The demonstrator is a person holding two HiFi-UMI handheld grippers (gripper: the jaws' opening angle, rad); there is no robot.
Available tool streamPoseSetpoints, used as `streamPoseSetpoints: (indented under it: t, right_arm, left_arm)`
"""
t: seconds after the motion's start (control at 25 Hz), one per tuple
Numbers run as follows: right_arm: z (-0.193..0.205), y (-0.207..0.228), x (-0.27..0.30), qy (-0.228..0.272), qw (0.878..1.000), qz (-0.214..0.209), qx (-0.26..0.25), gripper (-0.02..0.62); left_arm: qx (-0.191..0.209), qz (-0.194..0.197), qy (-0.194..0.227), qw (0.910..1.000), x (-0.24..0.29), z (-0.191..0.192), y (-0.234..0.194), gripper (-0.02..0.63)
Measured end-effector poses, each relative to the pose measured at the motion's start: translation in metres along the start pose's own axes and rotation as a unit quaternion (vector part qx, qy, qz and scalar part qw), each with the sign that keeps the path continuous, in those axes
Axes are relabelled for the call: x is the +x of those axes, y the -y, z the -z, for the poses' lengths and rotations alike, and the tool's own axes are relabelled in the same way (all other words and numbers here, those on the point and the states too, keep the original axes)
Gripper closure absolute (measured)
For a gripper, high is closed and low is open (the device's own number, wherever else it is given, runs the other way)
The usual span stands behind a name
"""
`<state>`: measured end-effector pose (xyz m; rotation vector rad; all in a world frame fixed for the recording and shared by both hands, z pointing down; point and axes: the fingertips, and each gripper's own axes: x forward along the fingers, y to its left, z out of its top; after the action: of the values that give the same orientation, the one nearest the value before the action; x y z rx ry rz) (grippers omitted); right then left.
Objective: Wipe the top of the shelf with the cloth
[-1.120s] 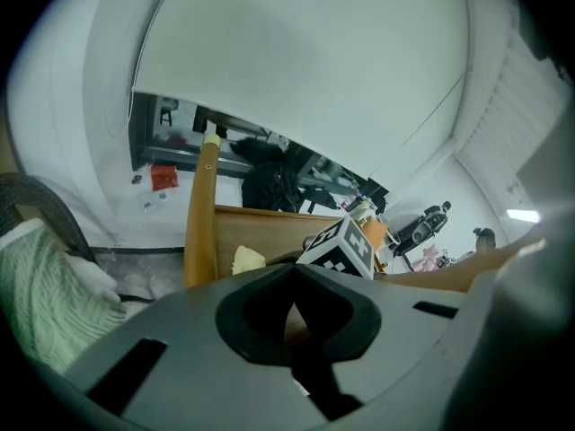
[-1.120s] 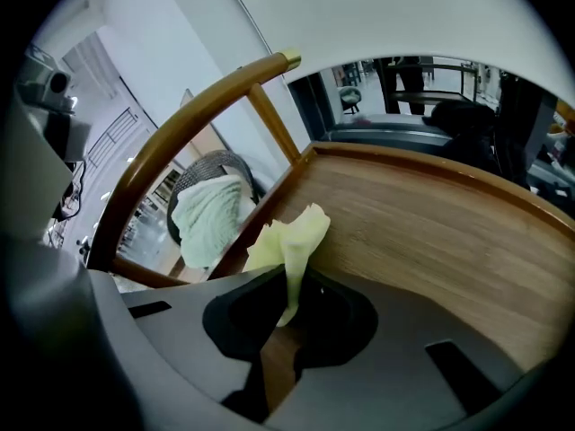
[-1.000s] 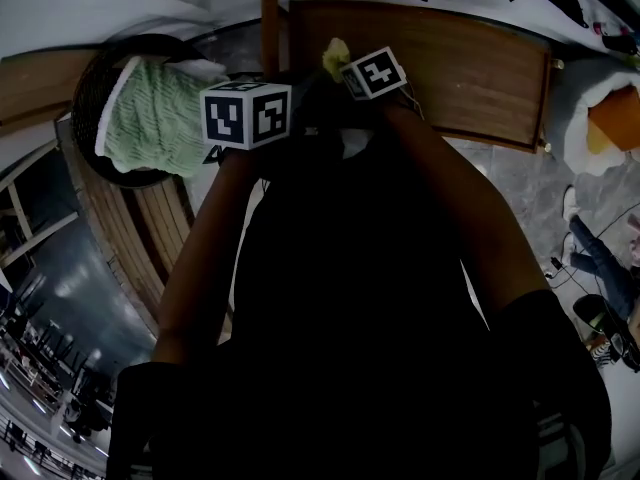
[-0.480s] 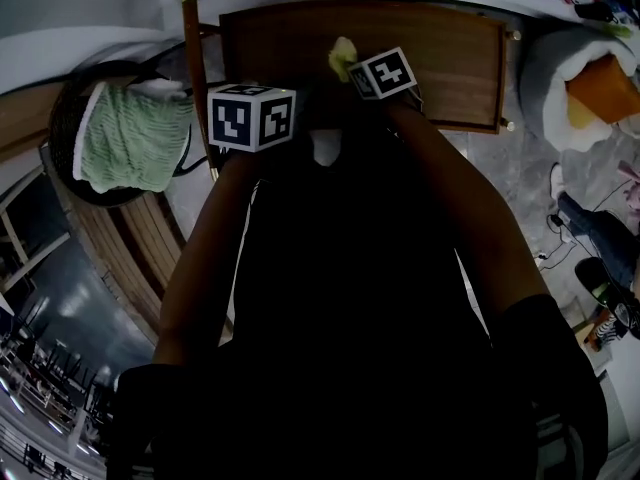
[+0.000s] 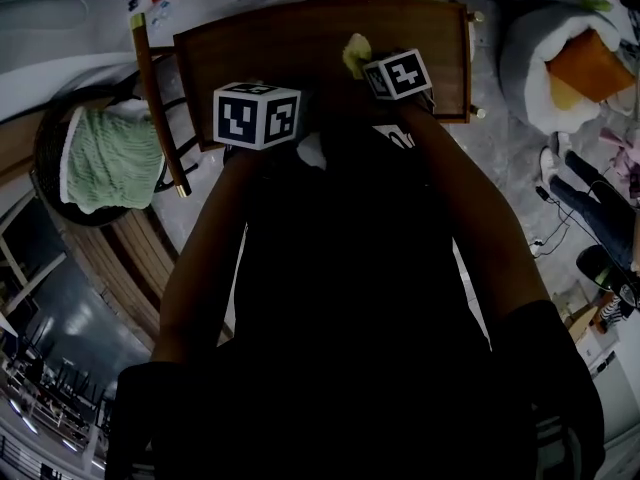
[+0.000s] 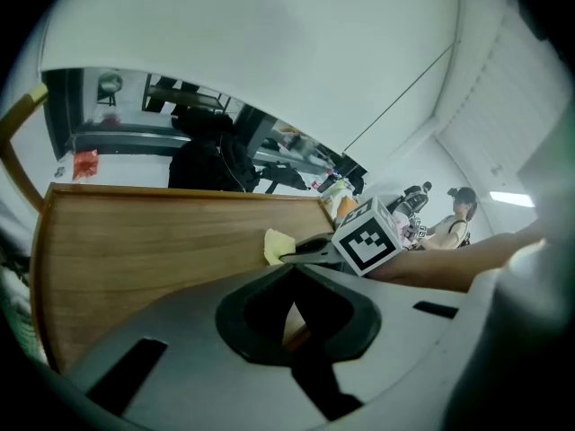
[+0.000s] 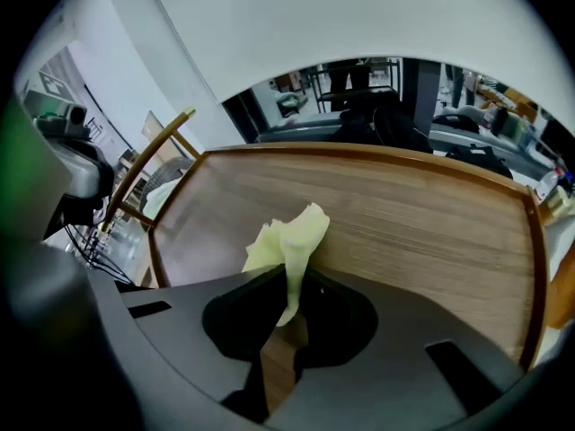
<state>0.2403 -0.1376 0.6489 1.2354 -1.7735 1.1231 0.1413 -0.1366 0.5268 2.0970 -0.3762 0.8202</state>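
Over the wooden shelf top [image 7: 413, 214], the right gripper [image 7: 289, 281] is pinching the yellow cloth [image 7: 286, 239] while the left gripper [image 6: 293, 275] is hovering there with jaws closed, empty.

The shelf [image 7: 404, 223] top is being shown as smooth wood with fine straight grain and a soft satin sheen. The cloth [image 7: 292, 236] is being seen as thin, crumpled, matt fabric. The left gripper [image 6: 293, 272] and right gripper [image 7: 289, 281] are being rendered in smooth matt grey plastic. A green towel [image 5: 110, 158] is being shown as coarse ribbed knit.
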Motion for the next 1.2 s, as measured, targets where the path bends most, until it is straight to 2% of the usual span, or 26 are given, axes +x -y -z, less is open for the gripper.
streamPoseSetpoints:
  t: [0.32,0.64,0.88,1.0,1.2]
  right_arm:
    - [0.018,0.064,-0.032,-0.003,0.999,0.038,0.024,0.549]
    - [0.045,0.129,-0.068,-0.029,0.992,0.112,0.056,0.549]
    - [0.060,0.160,-0.092,-0.061,0.979,0.178,0.074,0.549]
    - [0.072,0.172,-0.105,-0.082,0.969,0.213,0.099,0.549]
    - [0.082,0.181,-0.113,-0.094,0.958,0.240,0.130,0.551]
  left_arm:
    - [0.023,0.010,-0.008,0.9996,0.037,-0.011,0.027,0.595]
    - [0.027,0.022,-0.011,0.9993,0.046,-0.010,0.036,0.595]
    - [0.026,0.021,-0.002,0.9994,0.036,-0.014,0.031,0.595]
    - [0.025,0.021,0.005,0.9995,0.027,-0.015,0.027,0.595]
    - [0.026,0.018,0.015,0.9994,0.007,-0.014,0.017,0.595]
